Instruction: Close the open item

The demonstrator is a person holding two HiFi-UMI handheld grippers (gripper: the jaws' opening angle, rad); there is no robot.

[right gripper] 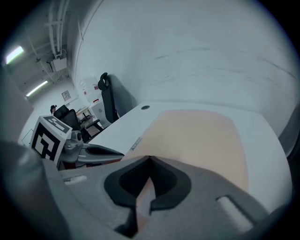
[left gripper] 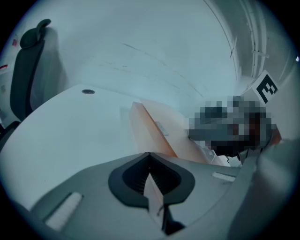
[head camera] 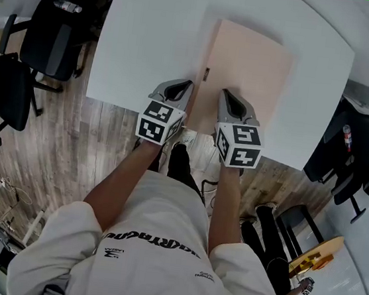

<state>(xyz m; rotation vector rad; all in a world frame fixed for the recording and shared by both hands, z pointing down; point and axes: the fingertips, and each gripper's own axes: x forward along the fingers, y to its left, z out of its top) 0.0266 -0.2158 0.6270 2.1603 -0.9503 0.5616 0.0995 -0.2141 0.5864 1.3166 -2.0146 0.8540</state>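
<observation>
The peach case [head camera: 247,71] lay flat on the white tabletop [head camera: 144,38], close to its near edge and right of the middle. It looked to be down already, with a small clasp [head camera: 206,75] on its left side. The left gripper [head camera: 189,84] sat just beside that side and the right gripper [head camera: 224,93] over the near end. Both had their jaws together on nothing, likely to press rather than pinch.
</observation>
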